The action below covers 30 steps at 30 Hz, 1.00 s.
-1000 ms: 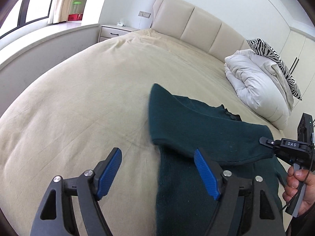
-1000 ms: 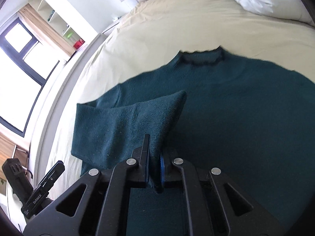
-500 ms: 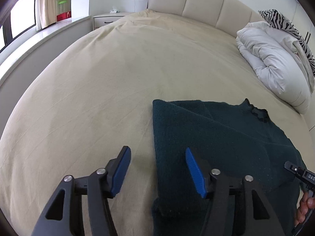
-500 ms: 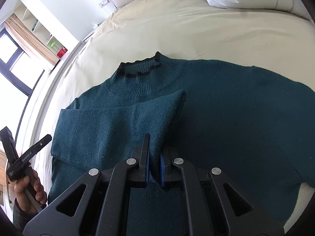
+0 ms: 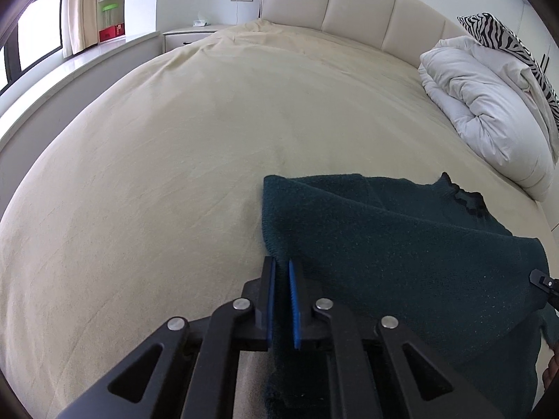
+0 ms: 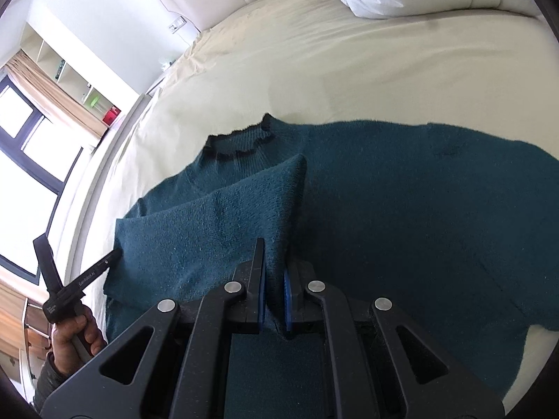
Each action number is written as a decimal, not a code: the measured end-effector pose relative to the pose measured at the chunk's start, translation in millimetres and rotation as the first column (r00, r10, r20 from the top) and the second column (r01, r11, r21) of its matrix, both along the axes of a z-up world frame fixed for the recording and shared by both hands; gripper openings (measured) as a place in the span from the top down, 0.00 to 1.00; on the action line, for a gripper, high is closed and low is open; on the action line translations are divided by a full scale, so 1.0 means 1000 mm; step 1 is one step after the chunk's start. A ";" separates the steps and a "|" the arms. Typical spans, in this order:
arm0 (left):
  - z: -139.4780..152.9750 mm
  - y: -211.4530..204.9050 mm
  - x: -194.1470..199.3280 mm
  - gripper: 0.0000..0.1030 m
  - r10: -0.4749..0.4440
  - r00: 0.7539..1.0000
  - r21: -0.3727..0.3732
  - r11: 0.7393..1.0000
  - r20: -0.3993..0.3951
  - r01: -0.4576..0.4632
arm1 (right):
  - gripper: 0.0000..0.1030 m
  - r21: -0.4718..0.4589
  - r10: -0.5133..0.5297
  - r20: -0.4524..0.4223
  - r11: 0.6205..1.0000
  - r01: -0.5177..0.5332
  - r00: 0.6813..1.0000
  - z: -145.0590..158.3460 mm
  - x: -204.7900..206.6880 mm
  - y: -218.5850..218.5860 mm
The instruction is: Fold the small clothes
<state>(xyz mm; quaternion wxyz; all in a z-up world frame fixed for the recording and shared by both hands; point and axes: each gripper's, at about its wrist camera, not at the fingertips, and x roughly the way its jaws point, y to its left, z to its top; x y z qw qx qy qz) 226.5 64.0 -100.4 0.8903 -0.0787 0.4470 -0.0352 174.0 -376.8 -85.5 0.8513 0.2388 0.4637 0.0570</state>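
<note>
Left tool [image 5: 281, 269] just closed on sweater [image 5: 401, 244], right tool [image 6: 274, 258] clamping sleeve [image 6: 216, 223]

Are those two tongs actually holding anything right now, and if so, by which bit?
Both grip the teal sweater. The left tongs pinch its folded side edge; the right tongs pinch the folded-over sleeve near its end.
</note>
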 end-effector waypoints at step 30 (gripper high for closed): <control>0.019 -0.019 -0.051 0.59 -0.023 0.998 0.058 0.998 0.056 0.020 | 0.76 0.026 -0.142 0.007 0.990 0.142 0.990 -0.021 -0.036 -0.033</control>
